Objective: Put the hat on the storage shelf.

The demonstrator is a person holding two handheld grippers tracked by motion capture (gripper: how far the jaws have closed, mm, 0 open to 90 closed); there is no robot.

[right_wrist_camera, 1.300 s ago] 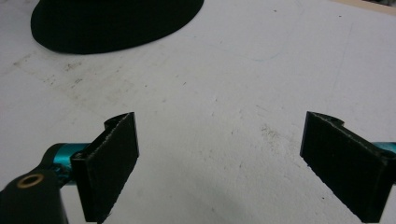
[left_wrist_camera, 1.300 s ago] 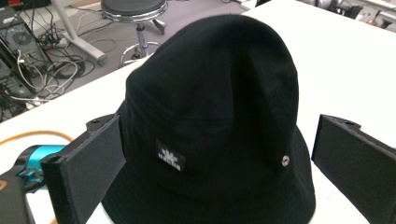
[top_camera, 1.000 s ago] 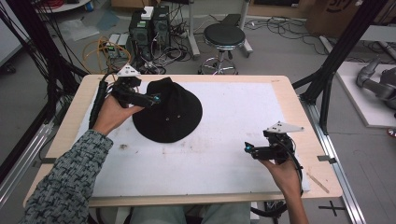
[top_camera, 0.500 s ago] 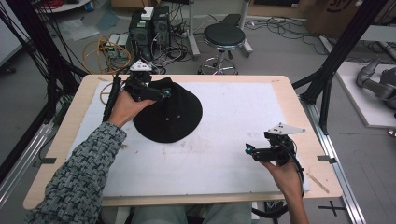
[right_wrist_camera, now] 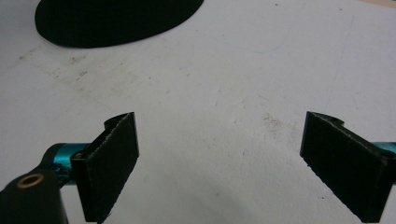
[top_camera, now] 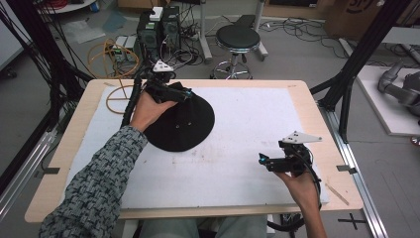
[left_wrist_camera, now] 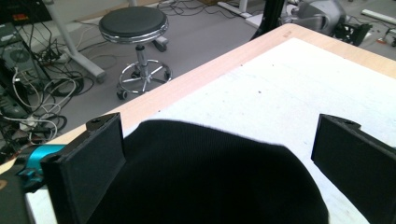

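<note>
A round black cloth hat lies flat on the white mat, left of the middle. My left gripper hovers at the hat's far edge, held by a hand in a patterned sleeve. In the left gripper view the left gripper is open, its jaws wide apart on either side of the hat's black fabric, not pinching it. My right gripper is near the table's front right, over bare mat. It is open with nothing between its jaws; the hat's rim lies farther off.
The mat covers a wooden table. A black stool, computer cases and loose cables stand on the floor beyond the far edge. Black frame poles rise at the right. A yellow cable loop lies by the far left corner.
My left gripper has moved right and farther away along the hat's far edge. The right gripper has stayed nearly where it was, and the hat has not shifted.
</note>
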